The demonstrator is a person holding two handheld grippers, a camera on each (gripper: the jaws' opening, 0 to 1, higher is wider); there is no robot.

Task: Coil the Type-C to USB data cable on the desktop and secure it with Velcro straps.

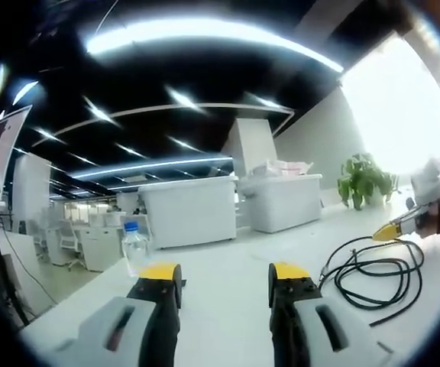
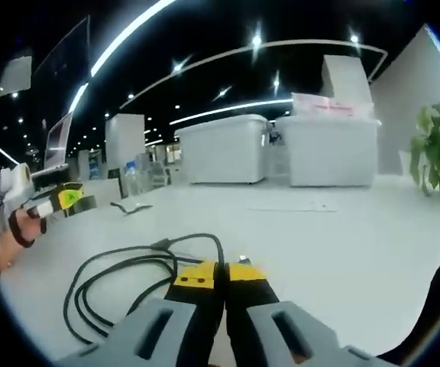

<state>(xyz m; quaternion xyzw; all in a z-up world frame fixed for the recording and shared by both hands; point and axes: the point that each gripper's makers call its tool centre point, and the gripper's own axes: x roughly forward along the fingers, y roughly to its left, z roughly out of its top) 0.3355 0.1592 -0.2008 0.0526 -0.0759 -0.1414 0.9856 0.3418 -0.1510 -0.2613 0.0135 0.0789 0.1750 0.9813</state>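
In the left gripper view the left tool (image 1: pixel 224 279) is seen with its two yellow-tipped jaws spread wide, nothing held between them, poised over the white table (image 1: pixel 228 256). The black cable (image 1: pixel 373 275) is found on the table to the right of that tool, laid in a few loose loops, well apart from the open jaws. At the right edge of the same view the right tool (image 1: pixel 384 232) is caught coming in, its yellow tip lowered to the top of the loops where the cable end rises. A clear water bottle (image 1: pixel 134 246) with a blue cap is seen standing upright on the table beyond the left jaw. Over in the right gripper view the right tool (image 2: pixel 220 273) is shown with its jaws pressed together, and the cable (image 2: pixel 121 279) is seen running in from the loose loops on the left right up to the tips; whether a strand is actually pinched between them cannot be told. The left tool (image 2: pixel 67 197) is picked out at the far left of that view, with a hand (image 2: pixel 10 229) wrapped around its handle. White cabinets (image 2: pixel 224 149) are seen beyond the table, and a green plant (image 2: pixel 438 149) is placed at the right.
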